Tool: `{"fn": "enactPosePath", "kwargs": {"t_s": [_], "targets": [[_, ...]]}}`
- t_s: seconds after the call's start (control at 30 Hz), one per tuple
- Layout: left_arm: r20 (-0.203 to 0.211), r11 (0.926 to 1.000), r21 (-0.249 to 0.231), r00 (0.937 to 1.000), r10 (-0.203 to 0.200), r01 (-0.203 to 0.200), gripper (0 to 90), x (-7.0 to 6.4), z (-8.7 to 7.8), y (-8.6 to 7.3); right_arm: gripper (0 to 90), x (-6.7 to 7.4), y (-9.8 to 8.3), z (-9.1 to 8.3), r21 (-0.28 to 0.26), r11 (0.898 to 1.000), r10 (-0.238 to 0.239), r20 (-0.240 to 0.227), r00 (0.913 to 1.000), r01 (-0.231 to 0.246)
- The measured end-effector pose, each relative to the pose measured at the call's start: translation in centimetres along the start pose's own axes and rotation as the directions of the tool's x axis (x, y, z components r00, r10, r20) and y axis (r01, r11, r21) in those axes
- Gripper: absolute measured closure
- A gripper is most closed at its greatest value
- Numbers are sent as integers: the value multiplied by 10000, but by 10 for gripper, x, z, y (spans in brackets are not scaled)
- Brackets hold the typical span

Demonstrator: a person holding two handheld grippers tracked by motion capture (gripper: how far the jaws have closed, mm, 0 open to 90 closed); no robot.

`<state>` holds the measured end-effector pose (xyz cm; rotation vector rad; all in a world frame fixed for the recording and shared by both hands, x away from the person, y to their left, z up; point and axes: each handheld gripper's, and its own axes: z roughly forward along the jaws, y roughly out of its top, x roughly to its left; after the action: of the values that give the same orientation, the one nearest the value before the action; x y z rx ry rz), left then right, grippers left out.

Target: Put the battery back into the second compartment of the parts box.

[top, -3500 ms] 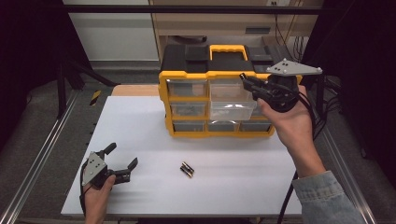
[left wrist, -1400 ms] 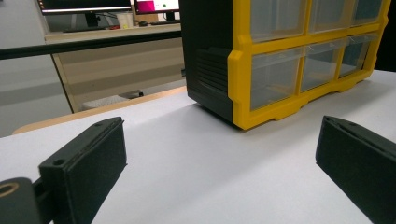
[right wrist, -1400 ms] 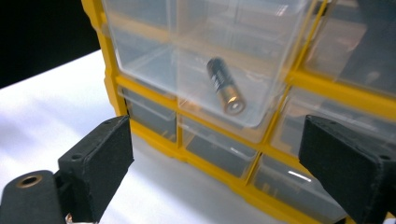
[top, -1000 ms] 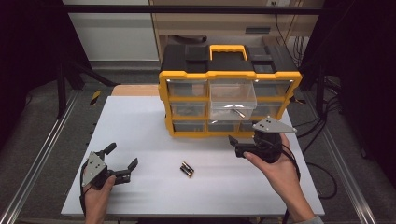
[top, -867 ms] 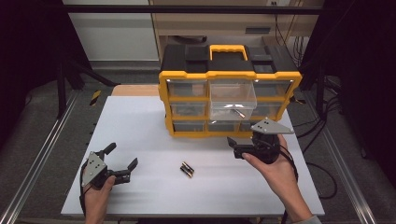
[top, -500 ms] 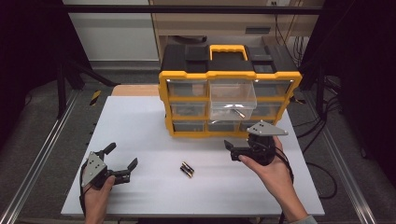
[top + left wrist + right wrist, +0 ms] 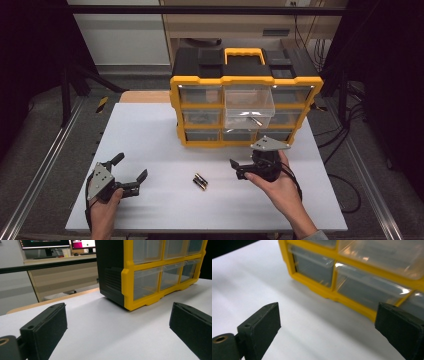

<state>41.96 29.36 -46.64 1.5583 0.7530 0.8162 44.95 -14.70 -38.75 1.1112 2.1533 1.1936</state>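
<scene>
Monitors on a wooden desk behind the white table

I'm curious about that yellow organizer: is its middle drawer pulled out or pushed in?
Pulled out. In the high view the clear middle drawer juts forward from the organizer, beyond the flush drawers beside it.

Batteries lie on the table before the drawer cabinet.
</scene>
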Motion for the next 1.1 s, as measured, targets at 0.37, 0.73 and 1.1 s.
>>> {"fn": "enactPosePath", "kwargs": {"t_s": [0.37,0.73,1.1], "targets": [[2,10000,-16,10000,-12,12,10,0,0,0,72,21,-11,28,417,9989,-200,-518,9985,222],[4,10000,-24,10000,-6,6,10,0,0,0,80,35,-13,46,900,9952,-306,-807,9963,379],[8,10000,-28,10000,2,-2,10,1,0,1,107,45,-14,58,1216,9914,-356,-1043,9939,483]]}}
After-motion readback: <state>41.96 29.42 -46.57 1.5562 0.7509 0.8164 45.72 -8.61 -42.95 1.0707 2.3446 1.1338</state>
